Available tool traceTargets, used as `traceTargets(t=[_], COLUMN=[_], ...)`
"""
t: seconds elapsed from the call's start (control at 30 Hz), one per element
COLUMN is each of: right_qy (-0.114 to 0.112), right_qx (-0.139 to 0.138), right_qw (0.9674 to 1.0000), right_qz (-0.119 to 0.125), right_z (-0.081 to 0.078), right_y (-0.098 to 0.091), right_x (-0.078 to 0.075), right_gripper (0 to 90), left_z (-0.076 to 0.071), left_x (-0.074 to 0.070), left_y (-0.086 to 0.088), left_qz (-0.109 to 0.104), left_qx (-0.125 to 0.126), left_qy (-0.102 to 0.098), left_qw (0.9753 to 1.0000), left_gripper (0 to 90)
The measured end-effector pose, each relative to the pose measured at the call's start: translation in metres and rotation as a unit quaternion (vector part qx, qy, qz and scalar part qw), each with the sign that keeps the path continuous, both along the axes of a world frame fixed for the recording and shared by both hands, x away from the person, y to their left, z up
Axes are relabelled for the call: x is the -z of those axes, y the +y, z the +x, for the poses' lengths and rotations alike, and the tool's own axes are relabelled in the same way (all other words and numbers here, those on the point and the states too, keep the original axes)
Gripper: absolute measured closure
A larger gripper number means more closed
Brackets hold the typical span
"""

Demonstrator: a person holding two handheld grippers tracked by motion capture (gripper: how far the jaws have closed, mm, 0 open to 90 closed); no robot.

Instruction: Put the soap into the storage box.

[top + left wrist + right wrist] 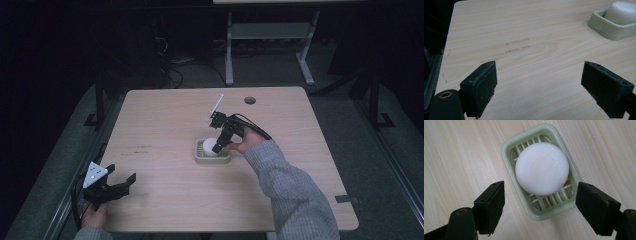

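Observation:
A round white soap bar (542, 168) lies in a pale green slatted soap dish (508, 147) near the middle of the table. In the high view the soap (208, 146) and dish (212, 159) sit just left of my right hand. My right gripper (540, 206) hovers above the dish, pointing down, open, its jaws spread wider than the dish and holding nothing; the high view shows the right gripper (220, 145) over the soap. My left gripper (120, 183) rests open at the table's front left, its jaws (539, 87) empty over bare wood. From there the dish (609, 31) lies far right.
The light wood table (165, 115) has a cable hole (250, 100) near its far edge and faint scuff marks (517, 46) ahead of the left gripper. Beyond the table, a white desk frame (270, 35) and cables stand on the dark floor.

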State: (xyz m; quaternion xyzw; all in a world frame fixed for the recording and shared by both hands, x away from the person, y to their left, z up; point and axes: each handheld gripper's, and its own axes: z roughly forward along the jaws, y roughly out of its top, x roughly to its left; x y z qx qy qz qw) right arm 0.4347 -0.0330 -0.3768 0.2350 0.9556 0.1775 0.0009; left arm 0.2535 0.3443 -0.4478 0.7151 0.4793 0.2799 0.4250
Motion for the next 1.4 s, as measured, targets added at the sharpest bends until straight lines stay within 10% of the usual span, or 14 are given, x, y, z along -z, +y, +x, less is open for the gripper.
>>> traceTargets(t=[1.4], right_qy=[-0.001], right_qx=[0.03], right_qw=[0.9992], right_qz=[0.027], right_z=[-0.029], right_y=[-0.055], right_x=[0.007], right_gripper=[22.7], left_z=[-0.002], left_x=[0.001], left_y=[-0.001], left_qz=[0.01], left_qx=[0.002], left_qy=[0.004], left_qw=[0.9999], left_gripper=[12.9])
